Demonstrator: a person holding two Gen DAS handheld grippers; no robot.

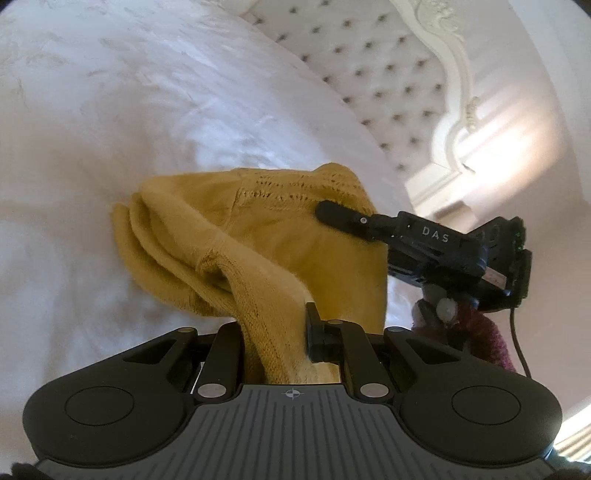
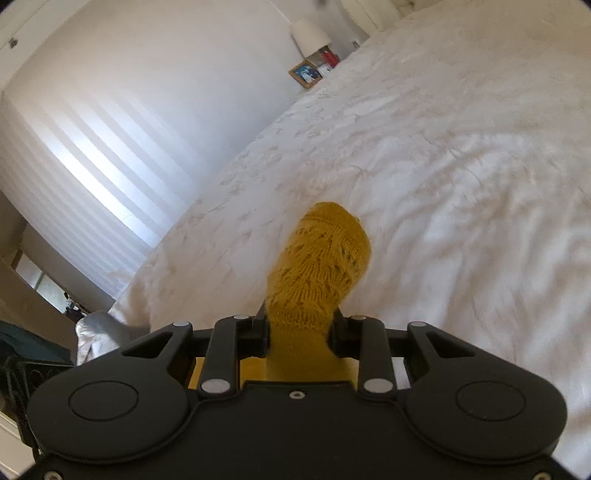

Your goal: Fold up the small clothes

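Note:
A mustard-yellow knitted garment [image 1: 258, 236] hangs above the white bedcover [image 1: 110, 129], stretched between both grippers. My left gripper [image 1: 275, 332] is shut on one bunched edge of it, the knit running straight between the jaws. In the left wrist view my right gripper [image 1: 325, 212] reaches in from the right and pinches the garment's lacy far corner. In the right wrist view my right gripper [image 2: 299, 328] is shut on a thick roll of the yellow knit [image 2: 325, 251], which sticks out ahead of the fingers. Part of the garment still trails on the bed at the left.
A tufted white headboard [image 1: 369, 74] with a carved frame rises behind the bed. A sleeved hand [image 1: 461, 317] holds the right gripper. Window blinds [image 2: 74, 166], a lamp [image 2: 310, 33] and a picture frame [image 2: 304, 74] stand beyond the bed's far edge.

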